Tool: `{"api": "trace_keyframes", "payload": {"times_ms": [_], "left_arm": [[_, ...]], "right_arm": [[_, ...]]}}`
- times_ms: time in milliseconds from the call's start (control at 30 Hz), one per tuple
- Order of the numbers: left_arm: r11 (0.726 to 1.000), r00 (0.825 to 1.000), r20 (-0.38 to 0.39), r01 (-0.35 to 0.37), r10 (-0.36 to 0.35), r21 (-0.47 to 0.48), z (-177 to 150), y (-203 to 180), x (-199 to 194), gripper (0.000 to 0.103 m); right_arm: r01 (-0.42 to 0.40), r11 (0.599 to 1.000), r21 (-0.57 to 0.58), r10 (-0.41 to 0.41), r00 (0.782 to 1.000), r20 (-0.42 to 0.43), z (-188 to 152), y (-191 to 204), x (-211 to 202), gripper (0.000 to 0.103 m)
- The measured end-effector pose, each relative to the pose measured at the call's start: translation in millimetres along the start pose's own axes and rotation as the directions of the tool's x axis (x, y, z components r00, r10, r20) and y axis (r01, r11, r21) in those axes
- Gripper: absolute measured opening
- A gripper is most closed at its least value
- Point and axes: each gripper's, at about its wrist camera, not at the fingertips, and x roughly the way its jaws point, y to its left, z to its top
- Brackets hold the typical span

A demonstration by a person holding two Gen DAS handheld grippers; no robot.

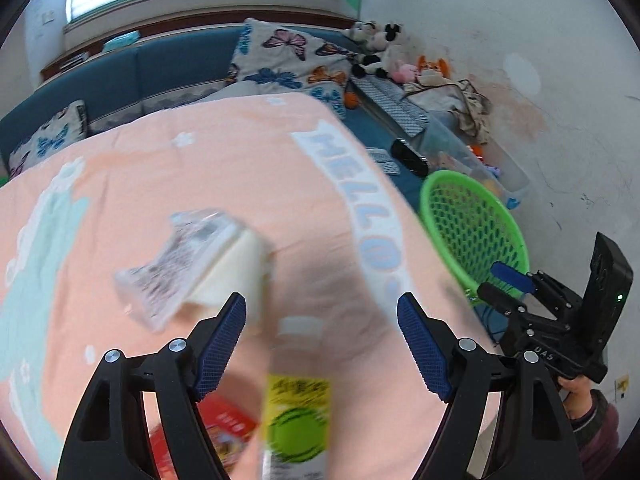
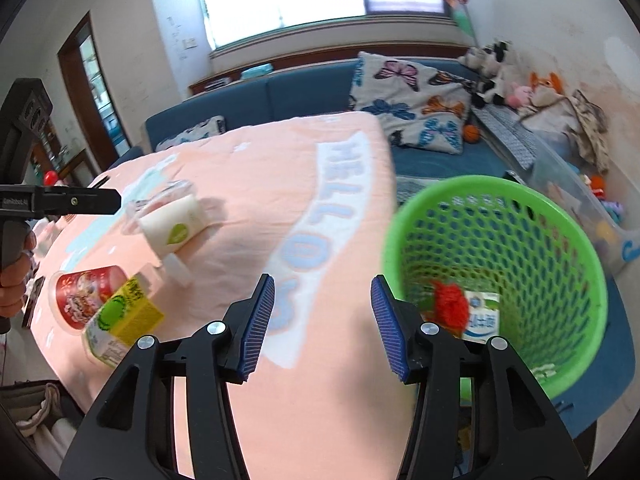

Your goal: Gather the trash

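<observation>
The left gripper (image 1: 321,318) hung with its fingers spread wide and nothing between the pads, over a counter (image 1: 200,184) covered by a peach cloth printed with pale letters. Below and between its fingers lay a clear bottle (image 1: 296,412) with a yellow and green label and a white cap, blurred in the left wrist view. Just beside that bottle, toward the left finger, lay a red packet (image 1: 228,432). Farther up the cloth lay a crumpled clear wrapper (image 1: 176,264) touching a white tub (image 1: 236,268) on its side. The right gripper (image 2: 323,312) was also parted, with no trash between its pads; it hung over the edge of the counter where the cloth met a green mesh basket (image 2: 560,240). The basket stood just beside the counter on the right, and inside it lay a red crumpled thing (image 2: 452,304) against a white and blue carton (image 2: 484,316). In the right wrist view the bottle, the red packet, the wrapper and the tub all lay on the left part of the cloth, well apart from the basket. A person's hand (image 1: 576,396) in a dark red sleeve held the right gripper's handle. Behind the counter ran a blue sofa (image 2: 304,96) with butterfly cushions (image 2: 412,96) and soft toys (image 2: 504,72) in the corner.
</observation>
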Motion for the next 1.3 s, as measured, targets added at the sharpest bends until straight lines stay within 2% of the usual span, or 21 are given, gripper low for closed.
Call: {"api": "trace_keyframes", "payload": {"times_ms": [333, 400, 467, 567, 767, 867, 1000, 1133, 1300], "left_arm": [[0.998, 1.0, -0.024, -0.021, 0.019, -0.059, -31.4, 59.4, -19.7, 0.076], [0.998, 0.999, -0.039, -0.021, 0.019, -0.058, -39.3, 68.1, -23.0, 0.076], [0.998, 0.998, -0.058, -0.031, 0.027, -0.055, -45.5, 75.1, -24.1, 0.076], [0.999, 0.995, -0.096, -0.007, 0.002, -0.051, -57.6, 84.3, -24.9, 0.076], [0.999, 0.984, -0.174, 0.036, -0.033, 0.017, -77.1, 90.2, -14.6, 0.081], [0.997, 0.977, -0.213, 0.038, -0.023, 0.071, -85.4, 91.9, -6.8, 0.082], [0.989, 0.972, -0.234, 0.006, 0.029, 0.145, -91.0, 93.7, -0.7, 0.084], [0.987, 0.97, -0.242, 0.034, 0.006, 0.159, -93.3, 98.0, 3.1, 0.089], [0.984, 0.964, -0.263, 0.076, -0.031, 0.163, -96.9, 98.7, 9.4, 0.089]], "right_arm": [[-0.12, 0.991, -0.056, 0.113, 0.987, -0.111, 4.8, 61.8, 31.4, 0.051], [-0.165, 0.986, -0.038, 0.157, 0.975, -0.154, 4.8, 72.1, 38.0, 0.052], [-0.178, 0.984, -0.032, 0.169, 0.968, -0.185, 3.4, 81.8, 42.0, 0.055], [-0.208, 0.978, 0.005, 0.202, 0.947, -0.25, 0.5, 95.6, 49.5, 0.057], [-0.213, 0.974, 0.074, 0.225, 0.922, -0.315, 0.6, 112.4, 53.0, 0.058], [-0.199, 0.976, 0.088, 0.217, 0.918, -0.332, 3.4, 116.2, 52.9, 0.059], [-0.183, 0.977, 0.112, 0.211, 0.909, -0.36, 6.2, 122.9, 57.2, 0.062], [-0.166, 0.976, 0.143, 0.21, 0.902, -0.379, 6.4, 129.8, 62.2, 0.064], [-0.142, 0.968, 0.206, 0.217, 0.885, -0.411, 5.9, 134.5, 71.1, 0.067]]}}
